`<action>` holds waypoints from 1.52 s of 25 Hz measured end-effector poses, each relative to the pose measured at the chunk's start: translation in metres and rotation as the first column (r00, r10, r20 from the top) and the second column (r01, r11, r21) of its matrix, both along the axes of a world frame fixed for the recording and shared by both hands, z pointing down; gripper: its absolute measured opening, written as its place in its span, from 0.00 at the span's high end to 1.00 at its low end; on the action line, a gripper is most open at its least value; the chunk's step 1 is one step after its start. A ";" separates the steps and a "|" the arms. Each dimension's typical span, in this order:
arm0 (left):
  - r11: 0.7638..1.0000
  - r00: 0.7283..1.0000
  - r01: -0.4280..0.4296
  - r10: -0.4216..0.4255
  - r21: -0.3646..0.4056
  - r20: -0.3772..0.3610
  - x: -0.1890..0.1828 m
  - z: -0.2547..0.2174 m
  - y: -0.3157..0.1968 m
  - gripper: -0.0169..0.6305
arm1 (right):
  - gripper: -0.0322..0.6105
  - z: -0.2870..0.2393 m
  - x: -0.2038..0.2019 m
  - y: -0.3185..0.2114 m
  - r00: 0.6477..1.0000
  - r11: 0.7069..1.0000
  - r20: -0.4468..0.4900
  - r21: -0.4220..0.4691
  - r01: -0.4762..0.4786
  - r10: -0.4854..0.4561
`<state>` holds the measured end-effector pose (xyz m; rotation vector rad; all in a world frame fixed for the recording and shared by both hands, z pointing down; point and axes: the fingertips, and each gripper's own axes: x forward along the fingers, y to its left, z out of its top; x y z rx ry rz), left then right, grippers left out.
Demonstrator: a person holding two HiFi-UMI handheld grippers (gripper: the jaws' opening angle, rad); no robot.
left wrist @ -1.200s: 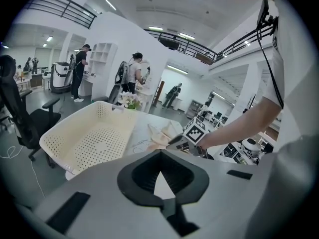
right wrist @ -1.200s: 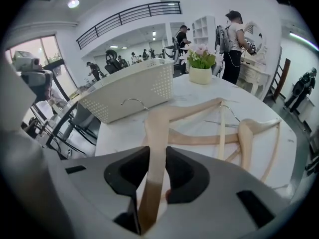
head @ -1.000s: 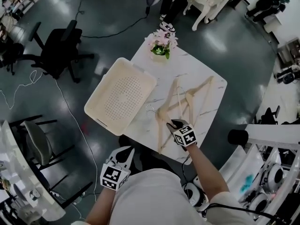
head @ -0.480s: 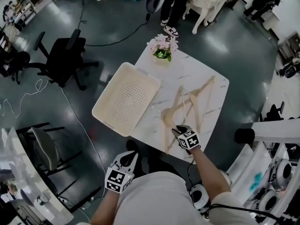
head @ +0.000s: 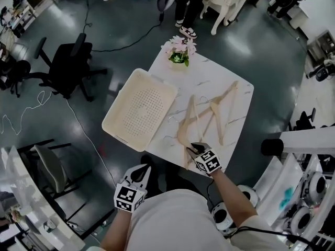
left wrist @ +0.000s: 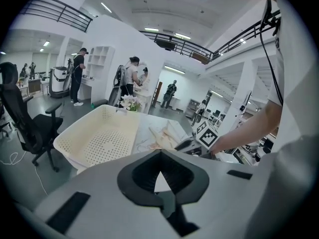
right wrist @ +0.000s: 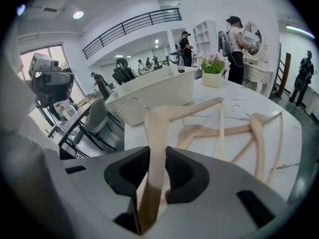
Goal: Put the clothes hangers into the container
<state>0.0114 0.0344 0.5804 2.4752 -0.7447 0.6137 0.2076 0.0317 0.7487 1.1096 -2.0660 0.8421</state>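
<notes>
A: Progress?
B: Nothing is in yet. The container (head: 112, 130), left of centre in the head view, shows only its bare perforated floor. The right gripper (head: 192, 149) is clamped on one wooden hanger (right wrist: 152, 133) at the desk (head: 238, 93) edge, lower centre. The other hangers (head: 221, 109) are heaped just above it.
A: Left gripper?
B: The left gripper (head: 137, 175) is closed on nothing, lower left. The hanger hooks overlap and will likely snag. The flower pot (head: 179, 55) sits at top centre, clear of the route.

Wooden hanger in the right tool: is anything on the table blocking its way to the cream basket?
Nothing visible does. The right tool grips the pale wooden hanger, and only bare white marble tabletop lies between it and the open cream perforated basket. The other wooden hangers lie on its right.
</notes>
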 end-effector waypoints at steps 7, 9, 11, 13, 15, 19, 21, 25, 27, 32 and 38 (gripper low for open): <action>0.999 1.000 0.011 -0.010 0.052 -0.025 -0.013 -0.015 -0.022 0.96 | 0.79 -0.058 -0.015 -0.004 1.000 0.997 -0.009 0.080 0.010 -0.010; 0.998 0.999 0.008 -0.006 0.061 -0.034 -0.016 -0.016 -0.024 0.96 | 0.79 -0.072 -0.018 -0.007 1.000 0.995 -0.023 0.097 0.016 -0.014; 0.998 0.999 0.002 0.000 0.067 -0.038 -0.020 -0.017 -0.025 0.96 | 0.79 -0.084 -0.023 -0.011 0.999 0.994 -0.034 0.106 0.025 -0.021; 0.998 0.999 -0.003 0.005 0.069 -0.037 -0.025 -0.018 -0.026 0.96 | 0.79 -0.096 -0.031 -0.016 0.999 0.993 -0.036 0.111 0.031 -0.027; 0.998 0.999 -0.001 0.003 0.067 -0.034 -0.034 -0.017 -0.027 0.96 | 0.79 -0.106 -0.042 -0.023 0.999 0.993 -0.031 0.116 0.036 -0.033; 0.997 0.999 0.027 -0.025 0.075 -0.032 -0.058 -0.018 -0.029 0.96 | 0.79 -0.117 -0.076 -0.041 0.997 0.989 -0.025 0.125 0.074 -0.071; 0.996 0.999 0.045 -0.043 0.075 -0.034 -0.067 -0.018 -0.029 0.96 | 0.79 -0.119 -0.093 -0.048 0.995 0.987 -0.028 0.123 0.101 -0.098; 0.994 0.996 0.080 -0.078 0.074 -0.030 -0.091 -0.015 -0.028 0.96 | 0.79 -0.115 -0.129 -0.063 0.991 0.985 -0.012 0.101 0.136 -0.136; 0.992 0.995 0.099 -0.096 0.075 -0.034 -0.100 -0.014 -0.029 0.96 | 0.79 -0.112 -0.143 -0.072 0.990 0.986 0.006 0.087 0.140 -0.141; 0.985 0.988 0.152 -0.149 0.085 -0.044 -0.125 -0.018 -0.035 0.96 | 0.79 -0.104 -0.168 -0.091 0.990 0.991 0.047 0.030 0.130 -0.132; 0.976 0.979 0.200 -0.196 0.084 -0.055 -0.146 -0.018 -0.043 0.96 | 0.79 -0.085 -0.187 -0.114 0.990 0.986 0.027 -0.094 0.138 -0.136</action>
